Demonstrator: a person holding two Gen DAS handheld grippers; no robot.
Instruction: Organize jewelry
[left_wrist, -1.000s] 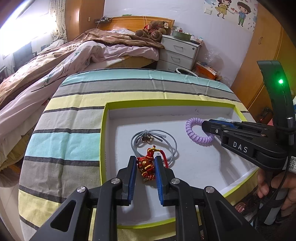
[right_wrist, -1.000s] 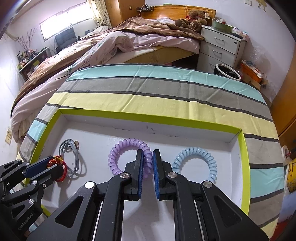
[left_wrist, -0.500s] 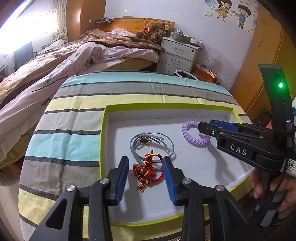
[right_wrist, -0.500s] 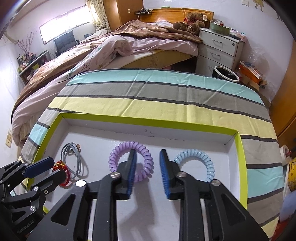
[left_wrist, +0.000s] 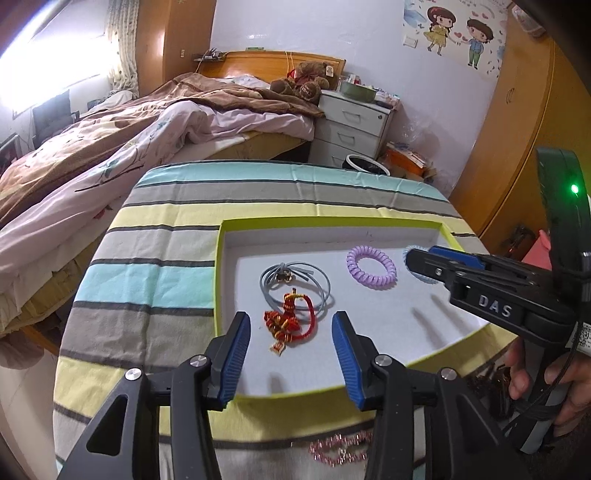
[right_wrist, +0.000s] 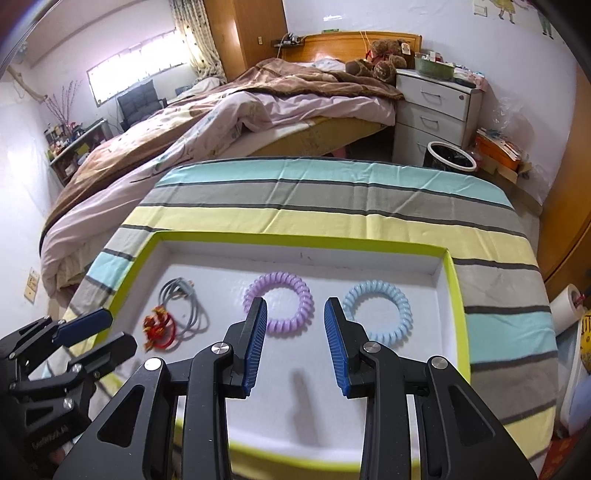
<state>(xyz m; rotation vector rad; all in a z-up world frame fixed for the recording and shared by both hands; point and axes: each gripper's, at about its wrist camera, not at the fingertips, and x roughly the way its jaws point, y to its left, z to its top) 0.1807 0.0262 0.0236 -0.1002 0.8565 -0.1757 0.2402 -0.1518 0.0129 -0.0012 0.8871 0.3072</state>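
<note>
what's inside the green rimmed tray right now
The tray holds a grey cord bracelet, a red charm bracelet overlapping it, a purple coil bracelet and a blue coil bracelet. The near floor is partly hidden by grippers.

You're in a bedroom with white walls. A bed (right_wrist: 229, 122) with a wooden headboard (right_wrist: 354, 42) carries a rumpled brown and pink quilt, and a teddy bear (right_wrist: 382, 61) sits at its head. Beside it stands a white three-drawer nightstand (right_wrist: 436, 110) with a round bin (right_wrist: 450, 157) on the floor in front. A curtained window (right_wrist: 136, 68) glares at back left. A cartoon sticker (left_wrist: 458, 31) marks the wall; a wooden wardrobe (left_wrist: 517, 147) stands right. The bench wears a striped cloth (right_wrist: 332, 199).
</note>
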